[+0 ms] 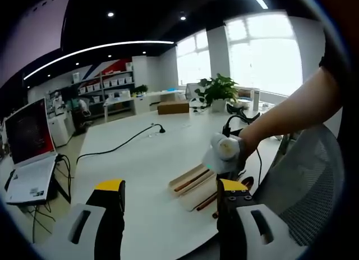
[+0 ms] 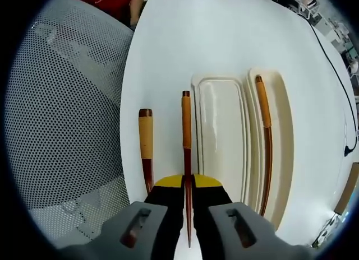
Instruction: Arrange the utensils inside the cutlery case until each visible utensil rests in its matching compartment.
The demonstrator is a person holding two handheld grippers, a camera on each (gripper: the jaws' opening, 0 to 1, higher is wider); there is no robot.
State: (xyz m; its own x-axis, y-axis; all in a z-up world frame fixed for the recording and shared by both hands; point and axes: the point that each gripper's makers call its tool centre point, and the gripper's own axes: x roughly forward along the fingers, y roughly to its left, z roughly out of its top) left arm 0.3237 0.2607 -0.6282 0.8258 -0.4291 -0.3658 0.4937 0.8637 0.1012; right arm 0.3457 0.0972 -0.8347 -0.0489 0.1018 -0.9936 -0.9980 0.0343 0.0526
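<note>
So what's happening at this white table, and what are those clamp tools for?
A person is sorting wooden utensils into a cream cutlery case using two hand-held grippers. The right gripper is shut on a chopstick that lies on the table just beside the case. Another chopstick already rests in the case's far compartment, and a thicker wooden-handled utensil lies on the table outside it. The left gripper is open, held back from the case.

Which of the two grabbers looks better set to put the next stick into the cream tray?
Right. The right gripper is shut on a chopstick lying beside the cutlery case. The left gripper is open, holding nothing, back from it.
</note>
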